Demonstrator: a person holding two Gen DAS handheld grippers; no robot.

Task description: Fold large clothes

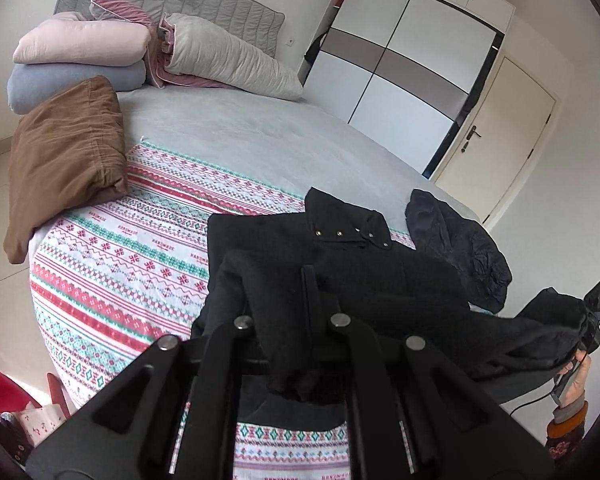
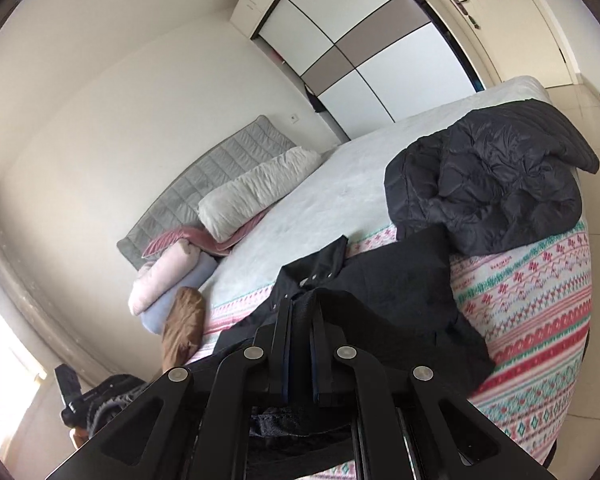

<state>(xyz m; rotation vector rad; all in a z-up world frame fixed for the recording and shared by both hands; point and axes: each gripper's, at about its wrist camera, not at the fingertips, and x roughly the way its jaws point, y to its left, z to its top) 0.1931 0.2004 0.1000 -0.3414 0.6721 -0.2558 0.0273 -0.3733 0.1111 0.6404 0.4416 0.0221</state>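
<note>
Partly hidden black coat (image 1: pixel 380 280), jaws seemingly clamped

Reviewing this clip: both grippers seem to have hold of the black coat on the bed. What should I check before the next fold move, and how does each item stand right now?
1. Left gripper shut on the black coat: ok, fabric is draped over its fingers.
2. Right gripper shut on the coat: ok, cloth is bunched at its closed fingers.
3. Collar with snaps lying flat on the patterned sheet: ok.
4. Space to the left of the coat: ok, bare sheet up to the brown folded garment.
5. Space on the other side: not ok, the dark puffer jacket overlaps the coat's edge.
6. Hem evenly stretched between the grippers: cannot tell.
</note>
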